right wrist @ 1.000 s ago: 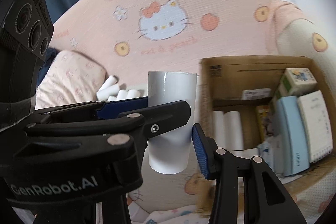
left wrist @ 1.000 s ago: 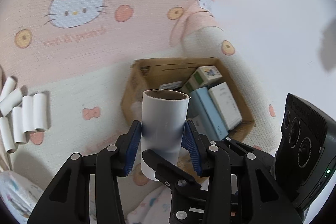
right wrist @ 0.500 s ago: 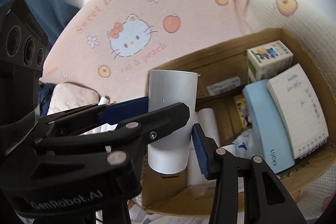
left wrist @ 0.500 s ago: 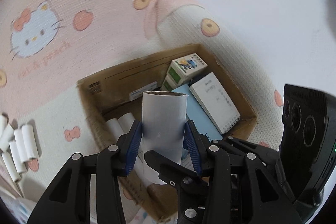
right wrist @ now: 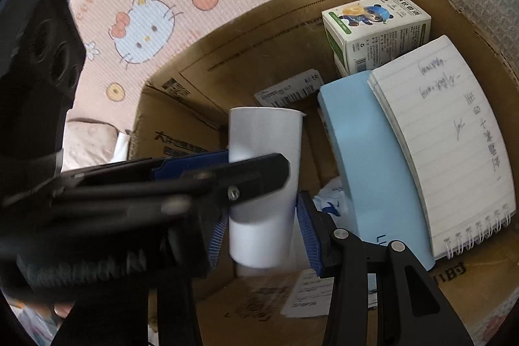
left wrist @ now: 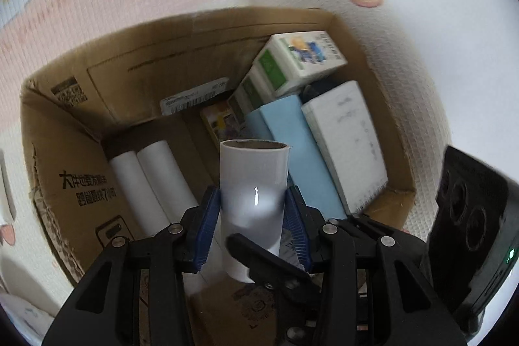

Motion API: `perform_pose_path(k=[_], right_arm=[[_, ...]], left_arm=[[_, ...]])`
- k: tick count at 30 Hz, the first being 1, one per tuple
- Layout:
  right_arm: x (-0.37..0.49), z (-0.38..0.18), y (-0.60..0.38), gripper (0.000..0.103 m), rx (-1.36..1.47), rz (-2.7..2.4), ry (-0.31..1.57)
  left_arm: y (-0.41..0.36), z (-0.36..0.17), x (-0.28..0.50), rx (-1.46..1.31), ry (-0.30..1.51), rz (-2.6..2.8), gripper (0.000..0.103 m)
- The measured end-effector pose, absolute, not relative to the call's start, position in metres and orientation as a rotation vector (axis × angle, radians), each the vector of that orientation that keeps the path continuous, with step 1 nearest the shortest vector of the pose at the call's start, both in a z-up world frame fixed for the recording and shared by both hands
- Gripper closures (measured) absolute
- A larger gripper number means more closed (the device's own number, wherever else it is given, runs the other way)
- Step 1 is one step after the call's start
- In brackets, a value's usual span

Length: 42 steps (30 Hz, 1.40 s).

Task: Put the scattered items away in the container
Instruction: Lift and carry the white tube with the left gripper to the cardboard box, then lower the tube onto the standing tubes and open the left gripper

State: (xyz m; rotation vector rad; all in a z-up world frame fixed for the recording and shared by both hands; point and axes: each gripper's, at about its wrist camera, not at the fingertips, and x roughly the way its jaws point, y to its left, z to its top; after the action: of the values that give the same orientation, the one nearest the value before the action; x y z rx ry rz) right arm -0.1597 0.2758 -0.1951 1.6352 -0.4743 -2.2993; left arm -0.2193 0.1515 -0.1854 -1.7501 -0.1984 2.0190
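A white cardboard tube [left wrist: 253,200] stands upright between the blue pads of both grippers; it also shows in the right wrist view [right wrist: 264,184]. My left gripper [left wrist: 254,232] is shut on it, and my right gripper [right wrist: 259,232] is shut on it too. The tube hangs over the open brown cardboard box [left wrist: 65,184], above its left half. Two white tubes [left wrist: 149,184] lie side by side on the box floor at the left.
The box [right wrist: 454,297] also holds a blue case [right wrist: 366,164], a spiral notebook [right wrist: 454,145], and a green-and-white carton [right wrist: 376,31]. A pink Hello Kitty blanket [right wrist: 146,28] lies around the box. The other gripper's black camera housing [left wrist: 470,232] sits at right.
Both grippers have carried the tube from beside the box to above its inside and lower. The box now fills both views, and the loose tubes on the blanket have left the view.
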Motion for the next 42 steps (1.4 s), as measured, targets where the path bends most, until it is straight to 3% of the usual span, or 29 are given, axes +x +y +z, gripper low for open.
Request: perform_pose_path(k=[8, 18, 26, 42], right_arm=[[-0.156, -0.177, 0.3, 0.062, 1.636, -2.415, -0.412], [-0.146, -0.168, 0.315, 0.062, 1.666, -2.474, -0.334], [-0.147, -0.164, 0.312, 0.062, 1.658, -2.494, -0.268], [-0.165, -0.165, 0.298, 0.062, 1.657, -2.517, -0.234]], left_arm=[[0.141, -0.214, -0.249, -1.904, -0.274, 2.025, 0.059], [0.162, -0.268, -0.268, -2.135, -0.214, 1.926, 0.059], [0.182, -0.266, -0.264, -2.109, -0.013, 2.013, 0.058], [0.181, -0.282, -0.249, -2.024, 0.076, 2.108, 0.059]])
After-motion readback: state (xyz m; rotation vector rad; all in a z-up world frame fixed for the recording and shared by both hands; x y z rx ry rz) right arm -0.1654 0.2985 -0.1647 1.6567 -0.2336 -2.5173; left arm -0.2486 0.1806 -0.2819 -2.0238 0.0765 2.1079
